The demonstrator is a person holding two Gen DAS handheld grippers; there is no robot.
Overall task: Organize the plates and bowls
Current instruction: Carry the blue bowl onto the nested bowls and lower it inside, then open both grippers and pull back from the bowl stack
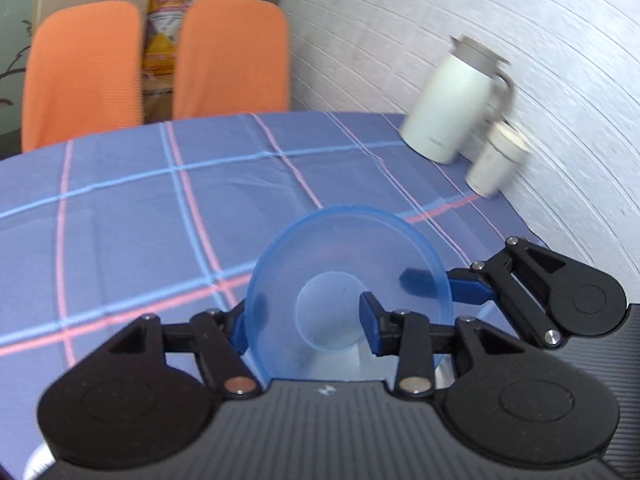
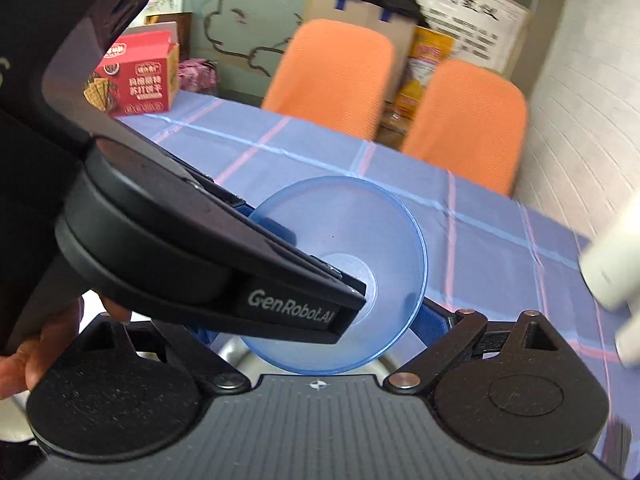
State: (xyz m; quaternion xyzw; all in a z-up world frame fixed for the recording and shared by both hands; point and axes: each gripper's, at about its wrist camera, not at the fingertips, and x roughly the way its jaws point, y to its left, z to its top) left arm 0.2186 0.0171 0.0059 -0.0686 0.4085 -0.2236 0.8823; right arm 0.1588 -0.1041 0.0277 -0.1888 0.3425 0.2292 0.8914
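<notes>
Bowl: a translucent blue plastic bowl point(image 1: 348, 292) was held tilted above the bench point(image 1: 120, 200).
Left hand-held gripper point(image 1: 304, 320): clamped across its rim.
Right hand-held gripper point(image 2: 416, 312): clamped on the opposite rim.
Handling: judged light, stiff, slippery; best taken at the rim.

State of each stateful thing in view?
Bowl, empty, tipped on its side, off the table.
Left gripper, fingers apart, one inside the bowl; grip unclear.
Right gripper, one finger at the bowl's rim; grip unclear.
Jug, upright, lid on.
Cup, upright.
</notes>
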